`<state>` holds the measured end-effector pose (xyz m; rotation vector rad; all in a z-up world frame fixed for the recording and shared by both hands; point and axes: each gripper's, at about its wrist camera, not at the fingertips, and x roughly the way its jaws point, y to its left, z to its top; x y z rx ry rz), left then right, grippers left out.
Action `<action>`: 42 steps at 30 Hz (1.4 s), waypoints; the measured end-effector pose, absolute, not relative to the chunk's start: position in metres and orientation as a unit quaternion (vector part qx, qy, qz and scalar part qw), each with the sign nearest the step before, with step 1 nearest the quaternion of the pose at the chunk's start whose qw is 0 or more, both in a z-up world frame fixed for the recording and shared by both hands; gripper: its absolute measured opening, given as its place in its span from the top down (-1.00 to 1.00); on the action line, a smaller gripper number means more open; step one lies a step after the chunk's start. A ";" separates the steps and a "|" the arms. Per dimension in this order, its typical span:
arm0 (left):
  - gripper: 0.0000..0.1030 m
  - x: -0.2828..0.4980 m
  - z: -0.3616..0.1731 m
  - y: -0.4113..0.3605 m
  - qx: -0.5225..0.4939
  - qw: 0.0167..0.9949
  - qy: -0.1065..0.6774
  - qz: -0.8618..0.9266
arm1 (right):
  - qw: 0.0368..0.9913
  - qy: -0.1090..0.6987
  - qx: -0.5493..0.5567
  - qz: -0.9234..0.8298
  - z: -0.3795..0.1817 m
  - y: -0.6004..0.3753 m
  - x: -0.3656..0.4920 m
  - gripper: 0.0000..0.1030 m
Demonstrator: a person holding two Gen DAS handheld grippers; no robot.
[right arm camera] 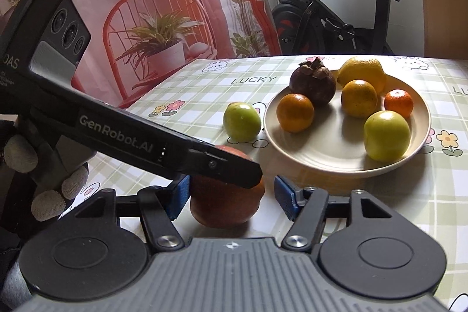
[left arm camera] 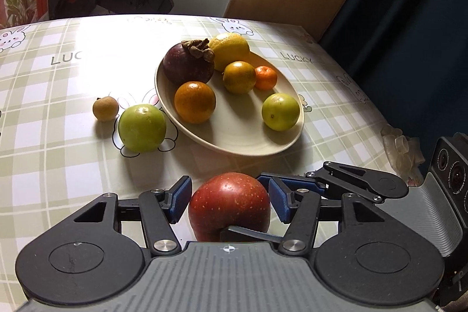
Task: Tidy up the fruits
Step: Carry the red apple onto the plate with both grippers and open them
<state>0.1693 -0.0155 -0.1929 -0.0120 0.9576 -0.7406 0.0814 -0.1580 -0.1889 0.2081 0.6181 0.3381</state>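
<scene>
While both tools (left arm camera: 229, 202) (right arm camera: 231, 199) straddle the red apple (left arm camera: 229, 202) spread, only the left view shows the small brown fruit (left arm camera: 105, 108).

Left gripper (left arm camera: 229, 201) low, jaws open and level; right gripper (right arm camera: 231, 196) open alongside, crossing close; gloved hand (right arm camera: 44, 183) grips the left handle.

Free room: bare tablecloth (left arm camera: 44, 165) from 7 to 10 o'clock of the plate (left arm camera: 234, 146), beyond the two loose fruits.
Obstacles: green apple (left arm camera: 142, 127) touching the plate rim at 8 o'clock; small brown fruit (left arm camera: 105, 108) just beside it.
Near edge, 6 o'clock: red apple (left arm camera: 229, 205) between both spread grippers, left gripper (left arm camera: 229, 202) crossing right gripper (right arm camera: 231, 198).
</scene>
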 end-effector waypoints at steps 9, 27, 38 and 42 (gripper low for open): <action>-0.20 0.162 -0.191 -0.002 -0.001 0.820 0.463 -0.337 | 0.924 0.318 0.093 0.194 -0.198 -0.145 0.082 -0.22; -0.20 0.213 -0.157 -0.070 -0.014 0.859 0.388 -0.334 | 0.955 0.271 0.069 0.103 -0.164 -0.202 0.128 -0.21; -0.14 0.224 -0.166 -0.079 0.007 0.871 0.384 -0.306 | 0.954 0.293 0.004 0.068 -0.179 -0.199 0.155 -0.16; -0.14 0.225 -0.161 -0.072 0.005 0.877 0.378 -0.297 | 0.953 0.298 -0.019 0.056 -0.179 -0.192 0.155 -0.18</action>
